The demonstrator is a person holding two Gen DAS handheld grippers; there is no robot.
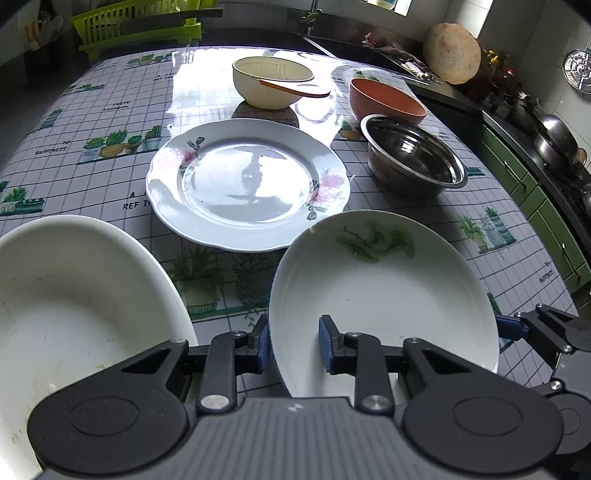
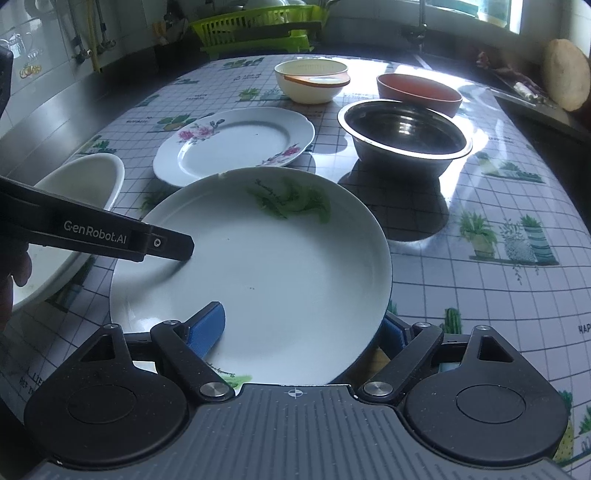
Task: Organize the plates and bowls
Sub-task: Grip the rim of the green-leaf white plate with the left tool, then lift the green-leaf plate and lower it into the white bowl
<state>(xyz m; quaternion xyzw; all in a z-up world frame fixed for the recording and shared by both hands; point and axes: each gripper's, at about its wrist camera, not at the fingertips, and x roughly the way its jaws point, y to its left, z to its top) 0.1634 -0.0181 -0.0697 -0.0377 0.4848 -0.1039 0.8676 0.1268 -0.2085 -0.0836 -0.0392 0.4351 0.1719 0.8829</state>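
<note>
A white plate with a green leaf print (image 1: pixel 384 284) (image 2: pixel 258 266) is held at both sides above the table. My left gripper (image 1: pixel 293 343) straddles its left rim, one pad inside and one outside. My right gripper (image 2: pixel 303 332) straddles its near right rim the same way; it also shows at the plate's right edge in the left wrist view (image 1: pixel 517 328). A flowered plate (image 1: pixel 247 184) (image 2: pixel 236 142) lies flat beyond it. A plain white dish (image 1: pixel 74 295) (image 2: pixel 77 206) sits at the left. A steel bowl (image 1: pixel 413 155) (image 2: pixel 404 134), an orange bowl (image 1: pixel 386 99) (image 2: pixel 419 90) and a cream bowl (image 1: pixel 271 81) (image 2: pixel 312 79) stand farther back.
A checked tablecloth with plant prints (image 1: pixel 110 110) (image 2: pixel 498 206) covers the table. An orange spatula (image 1: pixel 295 88) rests on the cream bowl. A green dish rack (image 1: pixel 136 29) (image 2: pixel 258 29) stands at the back. A wooden chopping block (image 1: pixel 452 51) and pots (image 1: pixel 554 136) line the right counter.
</note>
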